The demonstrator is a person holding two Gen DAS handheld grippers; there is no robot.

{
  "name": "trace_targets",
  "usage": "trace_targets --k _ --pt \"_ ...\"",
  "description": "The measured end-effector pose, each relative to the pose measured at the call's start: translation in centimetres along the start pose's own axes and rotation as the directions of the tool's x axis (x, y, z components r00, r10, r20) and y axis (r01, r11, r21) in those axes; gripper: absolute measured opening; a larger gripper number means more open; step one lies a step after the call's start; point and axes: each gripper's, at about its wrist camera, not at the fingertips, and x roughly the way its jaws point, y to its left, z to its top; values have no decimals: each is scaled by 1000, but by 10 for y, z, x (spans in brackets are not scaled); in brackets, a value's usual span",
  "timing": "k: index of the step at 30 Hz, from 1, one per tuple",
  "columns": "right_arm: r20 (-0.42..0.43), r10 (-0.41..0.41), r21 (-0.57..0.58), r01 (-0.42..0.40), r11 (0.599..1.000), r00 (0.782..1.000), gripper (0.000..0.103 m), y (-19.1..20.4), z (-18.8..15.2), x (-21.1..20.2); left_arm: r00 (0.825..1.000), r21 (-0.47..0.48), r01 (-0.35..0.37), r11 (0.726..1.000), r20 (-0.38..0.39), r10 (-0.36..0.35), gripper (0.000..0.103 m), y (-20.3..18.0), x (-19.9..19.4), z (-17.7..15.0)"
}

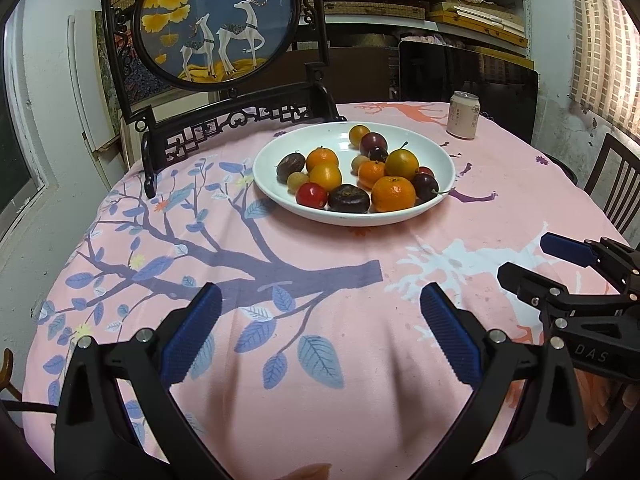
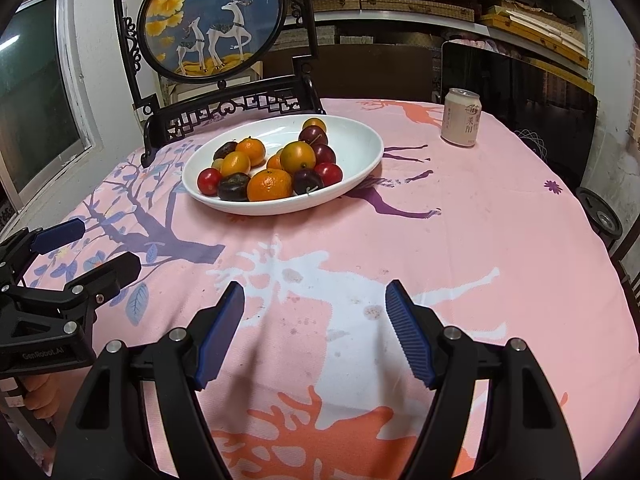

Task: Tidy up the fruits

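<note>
A white plate (image 1: 436, 152) (image 2: 356, 148) sits at the far middle of the pink tablecloth and holds several small fruits: oranges (image 1: 393, 193) (image 2: 269, 185), dark plums (image 1: 373, 143) (image 2: 313, 135), red cherries (image 1: 311, 195) (image 2: 209, 181) and brown chestnut-like ones (image 1: 349, 198) (image 2: 234, 187). My left gripper (image 1: 320, 304) (image 2: 100, 246) hovers open over the near cloth, well short of the plate, with nothing between its blue pads. My right gripper (image 2: 315, 300) (image 1: 524, 258) is likewise open and empty, beside the left one on the near right.
A pale drink can (image 1: 463, 115) (image 2: 460, 117) stands at the far right of the table. A black carved frame with a round deer picture (image 1: 218, 20) (image 2: 214, 16) stands behind the plate. A wooden chair (image 1: 618, 188) is at the right edge. Shelves line the back wall.
</note>
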Motion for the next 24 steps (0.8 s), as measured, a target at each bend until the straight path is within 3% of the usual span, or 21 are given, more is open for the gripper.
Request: trace_targets --k 16,24 --pt "-5 2 -2 -2 1000 1000 73 1 -1 1 999 17 -16 1000 42 16 101 -2 -10 -2" --pt "-4 3 -1 -3 1000 1000 73 1 -1 1 1000 -7 -11 1000 9 11 101 2 -4 0"
